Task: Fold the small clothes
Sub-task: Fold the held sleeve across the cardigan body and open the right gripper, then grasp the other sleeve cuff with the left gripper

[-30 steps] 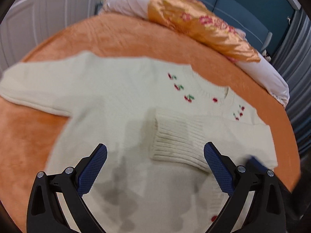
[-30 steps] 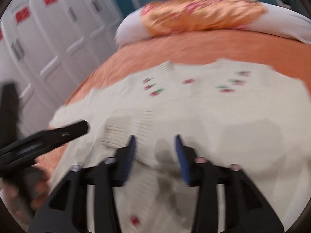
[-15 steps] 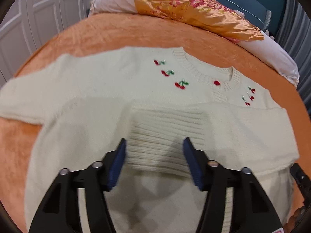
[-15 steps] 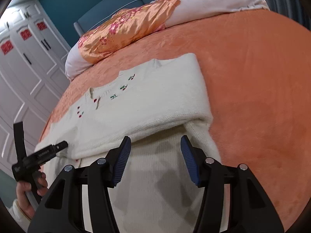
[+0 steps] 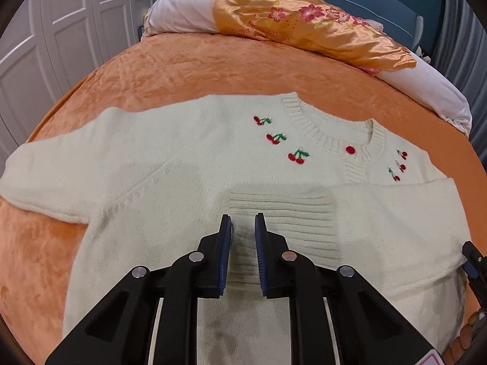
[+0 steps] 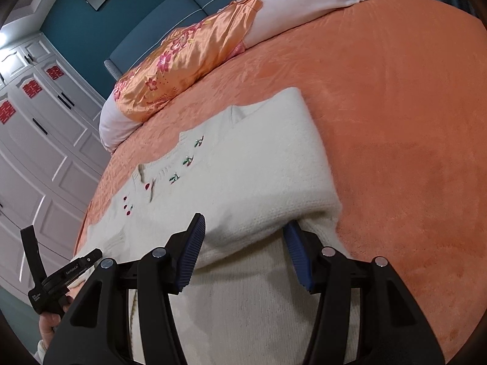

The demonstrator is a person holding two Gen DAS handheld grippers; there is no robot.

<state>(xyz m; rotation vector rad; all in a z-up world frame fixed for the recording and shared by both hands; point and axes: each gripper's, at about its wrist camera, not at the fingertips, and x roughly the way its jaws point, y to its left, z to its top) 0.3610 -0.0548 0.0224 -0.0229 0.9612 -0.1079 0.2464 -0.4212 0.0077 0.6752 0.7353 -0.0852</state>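
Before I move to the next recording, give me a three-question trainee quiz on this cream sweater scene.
1. True or false: one sleeve of the cream knitted cherry sweater is already folded across its chest.
2. What lies between the fingers of the left gripper? A) ribbed cuff B) neckline C) orange satin pillow
3. Fill in: the right gripper straddles the folded sleeve's ___ edge, on the orange plush bedspread.

Key: 1 true; 2 A, the jaws having just been closing around it; 3 lower, jaws apart.
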